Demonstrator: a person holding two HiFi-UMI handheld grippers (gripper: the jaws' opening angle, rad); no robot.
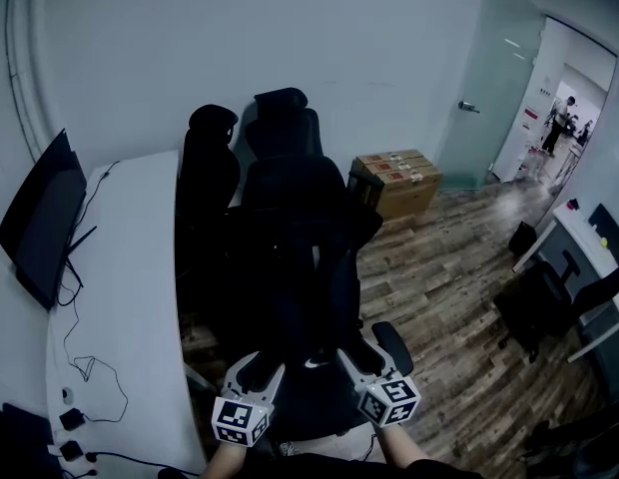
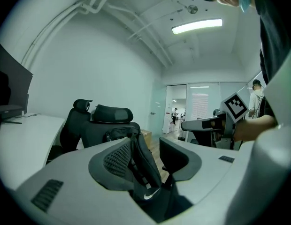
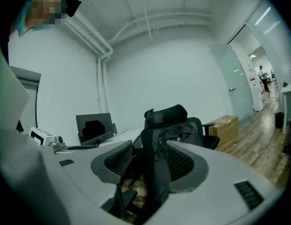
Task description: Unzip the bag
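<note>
A: On the seat of the black chair [image 1: 290, 158], is that the bag you mean to open?

B: Yes; the bag [image 1: 308, 352] stands against the backrest, just in front of both my claws; my left claw [image 2: 148, 159] is partly spread, with the bag's logo panel and a strap between its pads, gripping nothing; my right claw [image 3: 148, 161] is spread wide, with a dark strap or edge of the bag between its pads, not pinched either.

A: So how would you go about the zip?

B: I'd have one claw pinch the fabric beside the zip track to keep it taut; the other should take the puller and draw it along the track, not away from it; the bag is soft, and I expect it to slump or slide on the seat if nothing braces it; it's black on black, so I think the puller sits near the top, but I can't make it out.

A: Anything showing inside?

B: No; the bag looks shut, so its contents are hidden; the cardboard boxes [image 1: 394, 180] by the glass door [image 1: 479, 98] look closed too; the white counter [image 1: 130, 267] on my left carries a monitor [image 1: 40, 218] and cables [image 1: 90, 367], nothing for this job.
</note>
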